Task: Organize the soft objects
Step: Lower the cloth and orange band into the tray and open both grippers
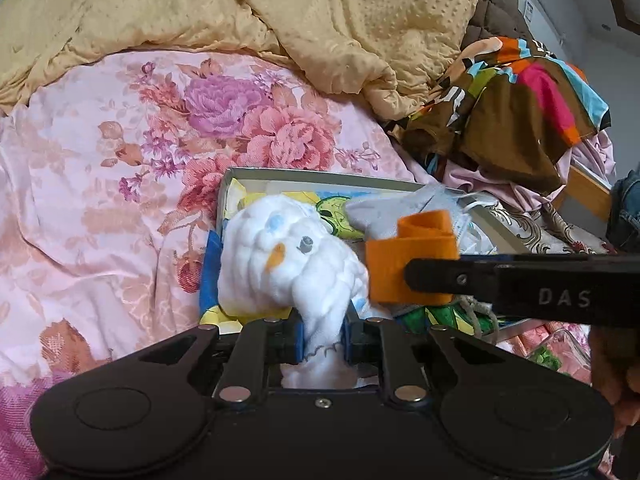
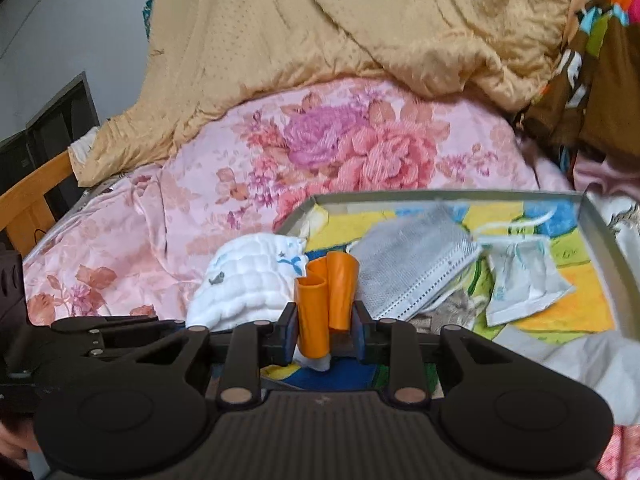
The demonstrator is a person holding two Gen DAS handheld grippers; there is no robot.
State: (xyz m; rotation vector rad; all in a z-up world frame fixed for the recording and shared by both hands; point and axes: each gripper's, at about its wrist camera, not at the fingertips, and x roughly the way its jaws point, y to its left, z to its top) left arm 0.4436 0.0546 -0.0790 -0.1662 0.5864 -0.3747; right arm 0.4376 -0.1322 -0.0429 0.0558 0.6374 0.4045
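On a bed spread with a pink floral sheet (image 1: pixel 100 184), a shallow metal tray (image 2: pixel 440 196) with a colourful cartoon-printed floor lies near the front edge.

The left gripper (image 1: pixel 323 340) has its jaws closed on the gathered end of a white quilted cloth (image 1: pixel 280 256), a puffy piece printed with small blue, grey and orange motifs. The bulk of the cloth bulges forward from the jaws and rests over the near left corner of the tray. In the right wrist view the same cloth (image 2: pixel 244 288) sits at the tray's left rim, partly outside it.

The right gripper (image 2: pixel 325 336) has its jaws pressed on a folded strip of orange felt (image 2: pixel 324 296), which stands up between the blue pads in two rolled loops. A scrap of white fabric shows just under the felt at the jaws. From the left wrist view the right gripper comes in from the right side as a dark arm (image 1: pixel 520 280), with the orange felt (image 1: pixel 412 256) at its tip, touching or just beside the white cloth.

Inside the tray lies a grey pleated face mask (image 2: pixel 416 272), tilted, its white ear loops (image 2: pixel 520 228) trailing to the right. Beside it is a pale sealed packet (image 2: pixel 524 284). In the left wrist view the mask (image 1: pixel 384 212) is seen just behind the felt.

A crumpled tan dotted blanket (image 2: pixel 340 32) covers the far part of the bed, and a brightly patterned brown, orange and pink fabric (image 1: pixel 520 108) is heaped at the right.
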